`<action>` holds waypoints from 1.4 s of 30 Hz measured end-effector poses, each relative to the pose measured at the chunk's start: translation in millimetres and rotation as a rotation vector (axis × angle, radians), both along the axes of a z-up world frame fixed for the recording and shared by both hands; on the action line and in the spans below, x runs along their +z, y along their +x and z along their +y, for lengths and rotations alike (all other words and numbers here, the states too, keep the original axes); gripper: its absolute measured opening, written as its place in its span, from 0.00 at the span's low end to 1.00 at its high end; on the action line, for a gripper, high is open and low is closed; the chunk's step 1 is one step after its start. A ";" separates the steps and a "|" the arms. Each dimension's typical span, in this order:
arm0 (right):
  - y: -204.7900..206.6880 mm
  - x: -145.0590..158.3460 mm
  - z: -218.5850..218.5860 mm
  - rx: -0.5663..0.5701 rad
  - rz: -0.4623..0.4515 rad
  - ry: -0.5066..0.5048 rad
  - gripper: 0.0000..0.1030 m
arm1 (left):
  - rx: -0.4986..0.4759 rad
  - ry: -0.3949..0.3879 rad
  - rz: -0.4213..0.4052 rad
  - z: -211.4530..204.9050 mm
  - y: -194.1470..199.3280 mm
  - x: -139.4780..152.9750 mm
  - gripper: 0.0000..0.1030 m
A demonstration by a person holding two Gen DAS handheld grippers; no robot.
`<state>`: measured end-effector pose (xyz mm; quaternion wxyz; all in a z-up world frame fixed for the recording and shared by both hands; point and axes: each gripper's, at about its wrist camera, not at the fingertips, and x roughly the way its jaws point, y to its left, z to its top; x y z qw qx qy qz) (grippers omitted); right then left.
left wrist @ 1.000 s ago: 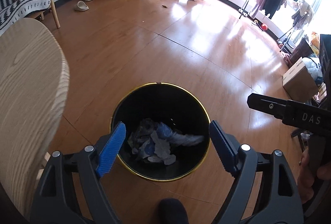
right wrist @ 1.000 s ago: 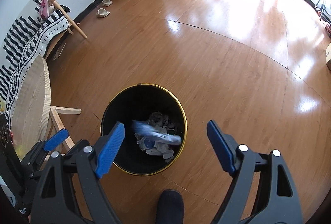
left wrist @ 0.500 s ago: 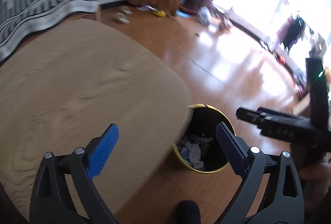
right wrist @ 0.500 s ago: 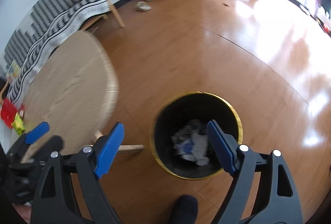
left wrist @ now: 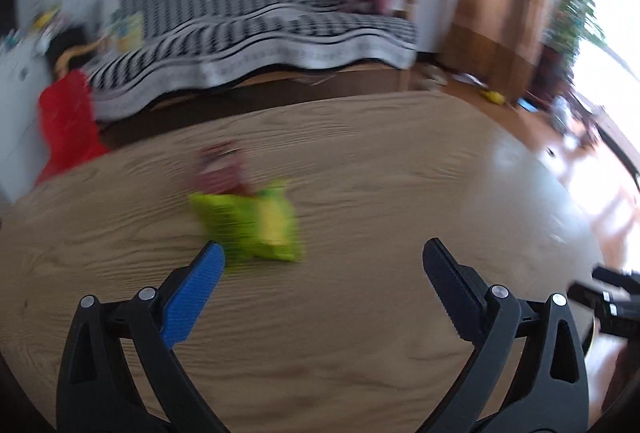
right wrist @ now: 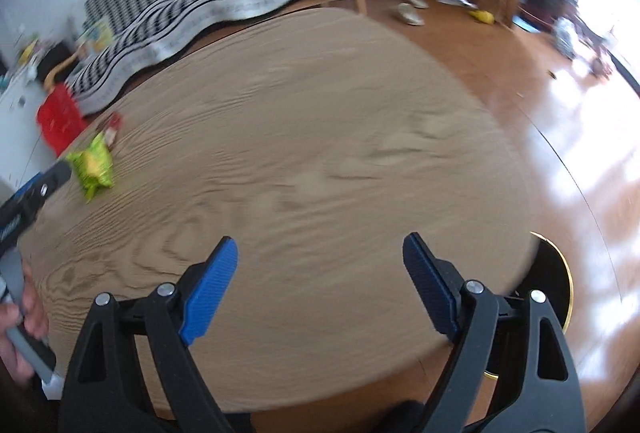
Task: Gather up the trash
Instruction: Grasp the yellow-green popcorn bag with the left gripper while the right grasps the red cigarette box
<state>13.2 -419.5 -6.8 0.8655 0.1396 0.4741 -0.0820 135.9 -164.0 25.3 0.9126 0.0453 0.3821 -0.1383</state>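
Green snack wrapper [left wrist: 256, 229] lies on the round wooden table [left wrist: 360, 333], w/ a red wrapper [left wrist: 222, 171] touching its far edge (both blurred). Left gripper [left wrist: 324, 275] hovers just beside it, jaws apart, empty. Right gripper [right wrist: 320, 269] also spread, over bare tabletop; bin [right wrist: 554, 285] at table's right edge.

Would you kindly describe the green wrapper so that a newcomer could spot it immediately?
Start at the round wooden table in front of the striped sofa. The green wrapper lies on the tabletop, just ahead of the open left gripper. It is bright lime with a yellow patch, unlike the dark red wrapper behind it.
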 end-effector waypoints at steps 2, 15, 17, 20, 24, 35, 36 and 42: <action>13.5 -3.5 19.9 0.037 0.007 -0.007 0.79 | 0.070 -0.043 0.047 23.8 21.5 -9.5 0.94; 62.0 -23.7 91.0 0.148 0.042 -0.007 0.79 | 0.130 -0.065 0.134 34.4 81.7 -54.7 0.92; 63.6 -24.8 95.6 0.160 0.039 -0.005 0.79 | 0.100 -0.056 0.133 35.0 83.0 -57.3 0.62; 69.8 -23.8 105.9 0.184 0.023 0.006 0.80 | 0.102 -0.060 0.176 48.1 80.6 -53.9 0.52; 86.8 -29.4 132.2 0.245 0.032 -0.006 0.80 | 0.122 -0.080 0.154 82.0 59.3 -32.9 0.52; 204.7 -49.0 272.7 0.448 0.046 -0.152 0.89 | 0.305 -0.128 0.173 211.8 32.9 -26.0 0.52; 214.5 -48.8 279.9 0.455 0.044 -0.152 0.89 | 0.313 -0.143 0.185 217.3 35.7 -28.4 0.52; 281.2 -48.1 294.8 0.445 0.047 -0.150 0.88 | 0.311 -0.137 0.203 218.7 48.7 -35.0 0.52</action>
